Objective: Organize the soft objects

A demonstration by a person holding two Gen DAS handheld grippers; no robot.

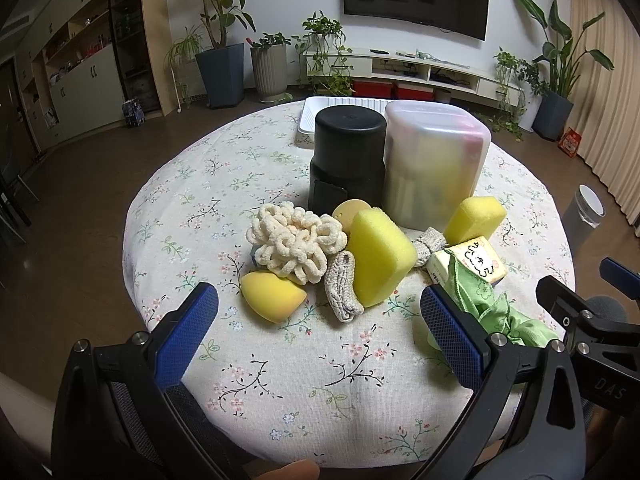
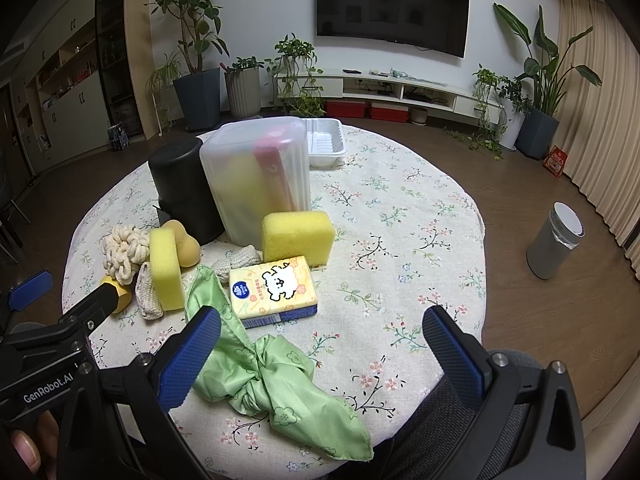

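Floral tablecloth [image 2: 400, 216] covers the round table; mid-table stand a clear tub [image 2: 256, 176] and black canister [image 2: 180, 184], fronted by sponges [image 1: 380, 256], tissue pack [image 2: 274, 288] and green cloth [image 2: 280, 384] near the front edge. Both grippers, left [image 1: 320, 316] and right [image 2: 320, 336], hover spread wide, empty.

This is a home living room. A flat-screen television [image 2: 393, 9] hangs on a white wall above a long low white media console [image 2: 400, 90] with red storage boxes [image 2: 368, 111] tucked beneath it. Potted houseplants [image 2: 192, 40] stand along the wall, some in tall dark planters, others trailing vines. Beige pleated curtains [image 2: 600, 100] hang at the right, built-in cabinets and open shelves [image 1: 76, 68] line the left, and the floor is brown wood. In front stands a round table [image 2: 400, 208] under a floral tablecloth, with a grey waste bin [image 2: 554, 246] beside it.
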